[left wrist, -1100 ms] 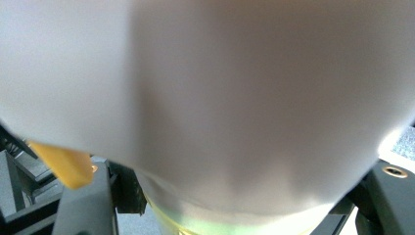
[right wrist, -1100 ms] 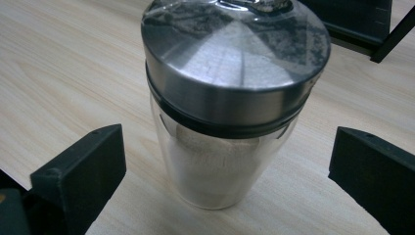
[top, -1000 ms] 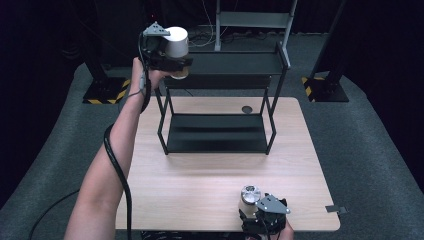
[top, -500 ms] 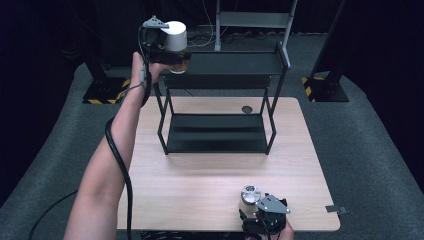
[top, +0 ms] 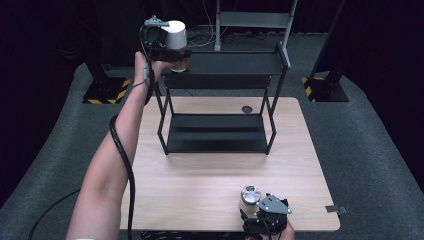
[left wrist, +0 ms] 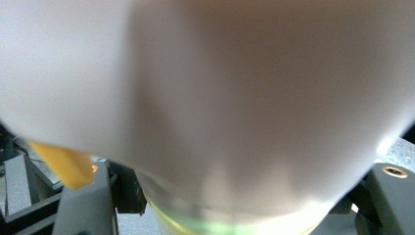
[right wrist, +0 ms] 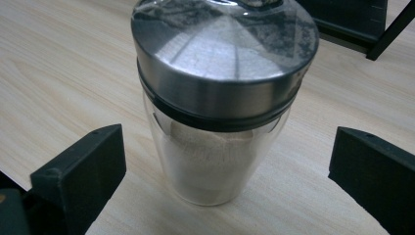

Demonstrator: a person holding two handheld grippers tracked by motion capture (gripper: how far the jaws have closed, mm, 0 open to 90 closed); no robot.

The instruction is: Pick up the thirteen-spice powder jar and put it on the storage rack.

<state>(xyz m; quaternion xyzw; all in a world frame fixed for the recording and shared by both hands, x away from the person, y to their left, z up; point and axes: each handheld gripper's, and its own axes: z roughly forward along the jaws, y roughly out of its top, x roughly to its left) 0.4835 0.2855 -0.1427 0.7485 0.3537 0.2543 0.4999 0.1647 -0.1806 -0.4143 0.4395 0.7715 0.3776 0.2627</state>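
My left gripper point(top: 172, 52) is raised at the left end of the black rack's top shelf point(top: 235, 64) and is shut on a jar with a large white cap point(top: 175, 34) and yellowish contents. In the left gripper view the white cap point(left wrist: 220, 98) looms blurred, with a black jaw at each side of the jar's lower part. Near the table's front edge stands a glass jar with a steel lid point(top: 250, 194), holding white powder. My right gripper point(right wrist: 225, 166) is open, its jaws standing apart on either side of this jar point(right wrist: 220, 63) without touching it.
The two-level black rack point(top: 217, 135) stands on the far half of the wooden table point(top: 200, 180). A small dark round disc point(top: 246, 109) lies on the table behind the rack's lower shelf. Stands with yellow-black striped bases point(top: 102, 95) sit on the floor beyond.
My left gripper has risen slightly with the white-capped jar. The right gripper and the steel-lidded jar have stayed in place.
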